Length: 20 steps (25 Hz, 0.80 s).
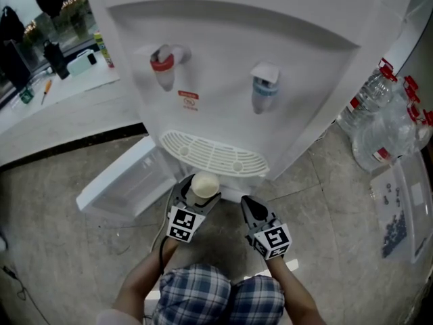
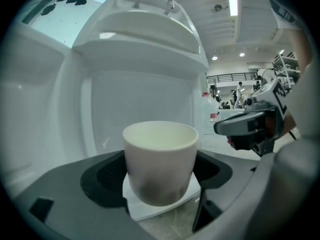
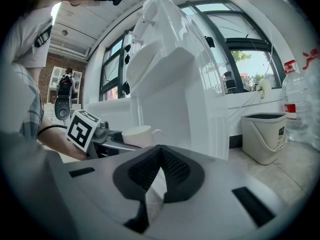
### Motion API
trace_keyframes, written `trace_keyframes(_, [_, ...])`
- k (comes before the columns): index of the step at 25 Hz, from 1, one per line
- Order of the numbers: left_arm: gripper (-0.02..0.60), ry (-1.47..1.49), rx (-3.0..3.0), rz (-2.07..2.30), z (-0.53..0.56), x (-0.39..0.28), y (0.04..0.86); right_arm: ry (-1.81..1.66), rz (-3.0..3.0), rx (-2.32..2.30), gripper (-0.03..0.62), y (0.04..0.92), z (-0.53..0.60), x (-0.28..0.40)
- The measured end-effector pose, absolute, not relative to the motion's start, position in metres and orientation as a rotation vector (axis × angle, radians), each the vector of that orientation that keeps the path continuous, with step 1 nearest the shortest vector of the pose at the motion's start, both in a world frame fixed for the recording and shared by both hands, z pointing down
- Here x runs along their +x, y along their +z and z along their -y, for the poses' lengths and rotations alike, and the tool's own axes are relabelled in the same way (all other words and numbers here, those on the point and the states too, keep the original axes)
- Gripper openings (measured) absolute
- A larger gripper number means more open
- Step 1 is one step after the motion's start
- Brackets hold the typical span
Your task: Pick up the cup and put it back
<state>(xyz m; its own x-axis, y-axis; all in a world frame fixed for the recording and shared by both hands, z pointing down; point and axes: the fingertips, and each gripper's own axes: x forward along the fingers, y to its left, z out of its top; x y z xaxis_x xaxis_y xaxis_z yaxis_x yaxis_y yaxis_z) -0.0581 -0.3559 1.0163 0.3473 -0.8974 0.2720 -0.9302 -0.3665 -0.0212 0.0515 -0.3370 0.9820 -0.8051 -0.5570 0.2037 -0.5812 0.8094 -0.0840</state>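
Observation:
A cream-white cup (image 1: 204, 184) stands upright between the jaws of my left gripper (image 1: 197, 193), just in front of the water dispenser's drip tray (image 1: 213, 156). In the left gripper view the cup (image 2: 160, 159) fills the gap of the left gripper (image 2: 160, 186), whose dark pads (image 2: 102, 176) press its sides. A white plate-like surface shows under the cup; I cannot tell whether they touch. My right gripper (image 1: 252, 210) hovers to the right of the cup with its jaws together and empty. From the right gripper view the shut right gripper (image 3: 160, 171) shows in front, the cup (image 3: 140, 135) and its handle beyond.
The white dispenser (image 1: 230, 53) has a red tap (image 1: 162, 66) and a blue tap (image 1: 265, 87). A clear plastic box (image 1: 128, 181) lies left of it. Water bottles (image 1: 379, 114) and a parts tray (image 1: 402, 212) sit at the right. A white bin (image 3: 265, 134) stands by the wall.

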Motion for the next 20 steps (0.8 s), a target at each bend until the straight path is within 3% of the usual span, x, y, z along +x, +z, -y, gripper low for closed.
trace_keyframes(20, [0.407, 0.438, 2.281, 1.710, 0.457, -0.057, 1.114, 0.279, 2.858, 0.920, 0.016, 0.979, 0.337, 0.056])
